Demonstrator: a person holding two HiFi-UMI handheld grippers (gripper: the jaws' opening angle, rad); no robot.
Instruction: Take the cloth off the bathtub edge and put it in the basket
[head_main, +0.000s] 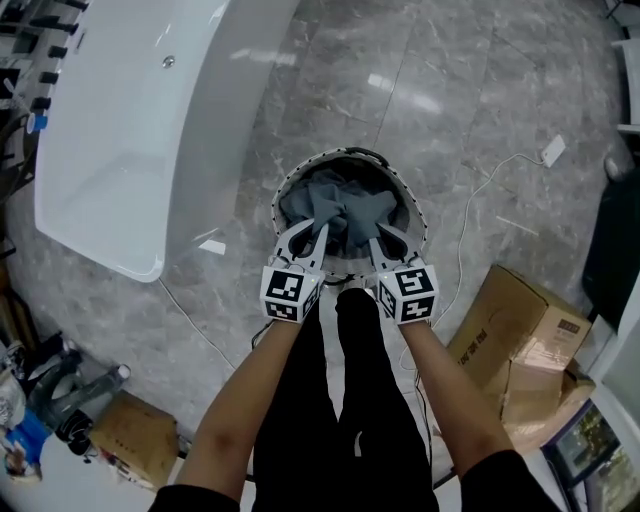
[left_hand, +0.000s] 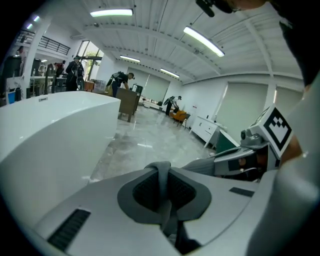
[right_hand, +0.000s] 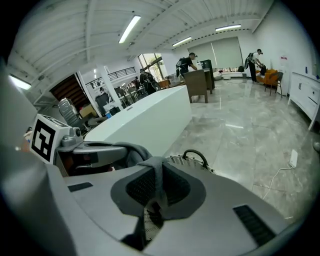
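A grey cloth (head_main: 345, 210) hangs bunched over the round perforated basket (head_main: 412, 214) on the floor in the head view. My left gripper (head_main: 318, 232) is shut on one fold of the cloth (left_hand: 161, 172), and my right gripper (head_main: 373, 236) is shut on another fold (right_hand: 156, 172). Both hold it just above the basket's opening. The white bathtub (head_main: 130, 130) stands at the upper left, its edge bare. In the right gripper view the basket's rim and black handle (right_hand: 196, 155) show just past the jaws.
A cardboard box (head_main: 515, 335) lies to the right of my legs, another box (head_main: 135, 435) at the lower left. A white cable (head_main: 470, 215) runs across the marble floor to a plug. People stand far off in the hall (right_hand: 190, 62).
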